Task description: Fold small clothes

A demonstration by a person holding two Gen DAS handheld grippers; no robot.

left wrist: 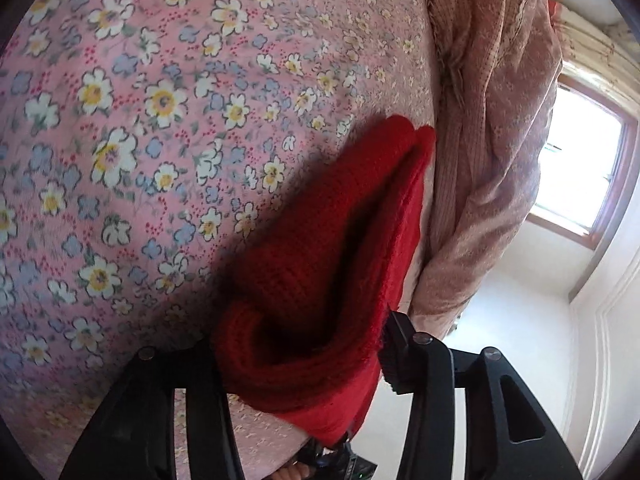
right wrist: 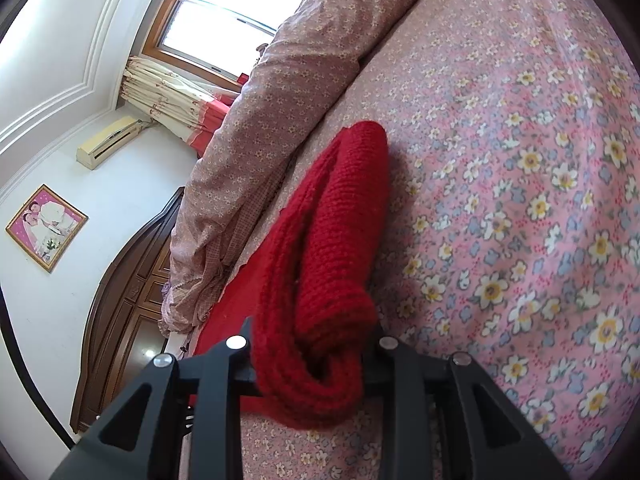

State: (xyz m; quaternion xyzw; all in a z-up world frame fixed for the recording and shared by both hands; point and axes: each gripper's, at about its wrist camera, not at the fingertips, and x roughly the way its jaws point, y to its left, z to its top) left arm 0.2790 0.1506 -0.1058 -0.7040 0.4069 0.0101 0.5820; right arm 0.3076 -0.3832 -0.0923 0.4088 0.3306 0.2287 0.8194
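Note:
A red knitted garment [left wrist: 320, 264] hangs bunched and doubled over above a pink floral bedsheet [left wrist: 140, 120]. My left gripper [left wrist: 300, 360] is shut on one end of it, the knit wrapped between the black fingers [left wrist: 404, 356]. In the right wrist view the same red knit [right wrist: 336, 240] runs away from the camera, and my right gripper [right wrist: 312, 352] is shut on its other end, folds bulging over the fingers [right wrist: 236, 348]. The fingertips are hidden by the wool in both views.
A rolled pinkish quilt [left wrist: 492, 140] lies along the bed's edge, also in the right wrist view [right wrist: 256, 132]. Beyond it are a window [right wrist: 224, 12], curtains [right wrist: 168, 96], a wooden headboard [right wrist: 128, 300] and white walls. The floral sheet [right wrist: 520, 200] spreads wide beside the garment.

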